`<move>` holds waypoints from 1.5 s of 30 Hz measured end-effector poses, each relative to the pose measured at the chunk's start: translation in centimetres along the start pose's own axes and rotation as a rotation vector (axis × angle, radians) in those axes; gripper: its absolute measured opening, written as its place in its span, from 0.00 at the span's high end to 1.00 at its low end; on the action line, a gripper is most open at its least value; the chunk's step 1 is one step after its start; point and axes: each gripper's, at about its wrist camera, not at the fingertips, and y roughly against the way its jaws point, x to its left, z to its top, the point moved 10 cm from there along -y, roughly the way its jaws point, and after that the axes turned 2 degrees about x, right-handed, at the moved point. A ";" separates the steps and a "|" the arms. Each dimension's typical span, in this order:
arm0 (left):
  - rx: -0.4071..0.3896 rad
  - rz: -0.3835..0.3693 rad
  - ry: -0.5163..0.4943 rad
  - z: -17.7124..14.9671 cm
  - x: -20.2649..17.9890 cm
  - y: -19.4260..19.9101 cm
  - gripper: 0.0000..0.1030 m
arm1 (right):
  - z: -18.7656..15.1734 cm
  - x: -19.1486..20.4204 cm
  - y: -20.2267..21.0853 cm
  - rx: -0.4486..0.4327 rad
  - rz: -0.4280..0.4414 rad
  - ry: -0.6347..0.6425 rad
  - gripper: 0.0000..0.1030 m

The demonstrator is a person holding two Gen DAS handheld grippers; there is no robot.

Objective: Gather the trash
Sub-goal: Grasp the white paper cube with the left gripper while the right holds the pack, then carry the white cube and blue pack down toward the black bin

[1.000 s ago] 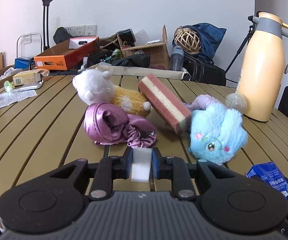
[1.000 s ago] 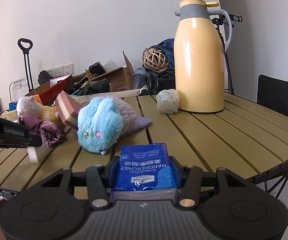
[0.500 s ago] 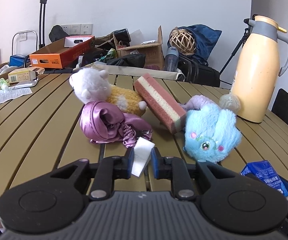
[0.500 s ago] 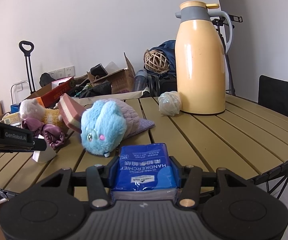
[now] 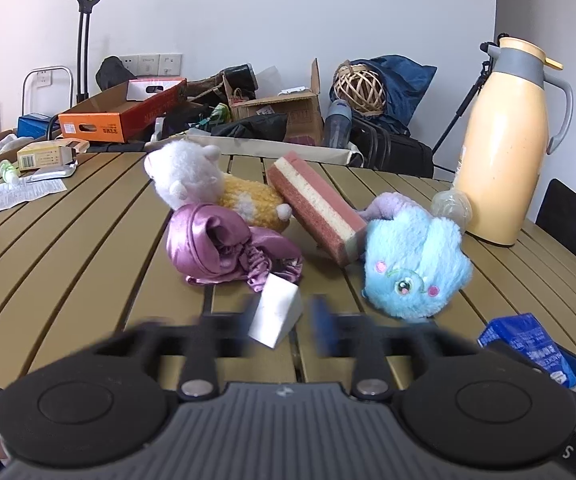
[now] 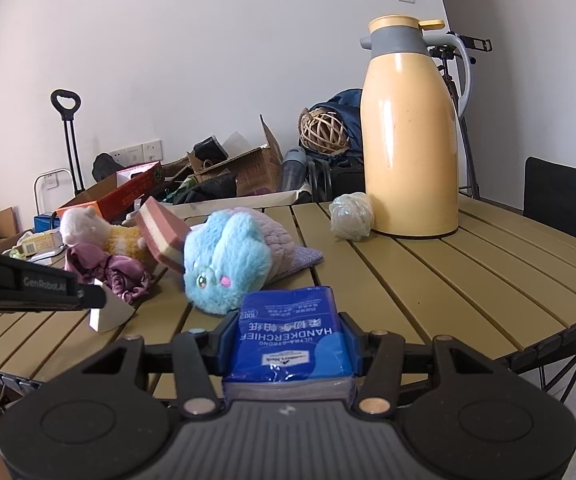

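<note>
My left gripper (image 5: 285, 320) has its jaws opening; they show as motion blur. The white block (image 5: 275, 312) stands tilted between them on the slatted table (image 5: 87, 240), and the pads no longer press it. Taking the blue plush toy (image 5: 414, 264) as landmark: the white block lies just left of it in the left wrist view, touching the edge of the purple satin cloth (image 5: 223, 250). My right gripper (image 6: 290, 344) is clamped on the blue tissue pack (image 6: 294, 338), held just in front of the same plush toy. A crumpled clear wrapper (image 6: 350, 216) sits beyond the toy, against the yellow thermos (image 6: 410, 140).
</note>
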 end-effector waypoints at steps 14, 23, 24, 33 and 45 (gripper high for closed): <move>0.053 0.016 -0.002 -0.6 0.2 -4.2 0.81 | 0.0 -1.4 -0.3 0.009 -0.013 -0.021 0.51; -0.011 0.008 -0.019 -0.2 -0.2 -1.3 0.82 | 0.2 -0.7 0.7 -0.004 0.018 -0.018 0.51; -0.018 0.008 -0.019 -0.2 -0.2 -0.7 0.82 | 0.3 -0.6 0.8 -0.006 0.025 -0.018 0.51; -0.066 0.013 -0.019 -1.0 -0.3 5.1 0.82 | 0.0 1.5 4.4 -0.031 0.082 0.016 0.51; -0.045 0.020 -0.034 -6.2 0.2 13.0 0.81 | -3.4 1.7 10.3 0.000 0.117 0.022 0.51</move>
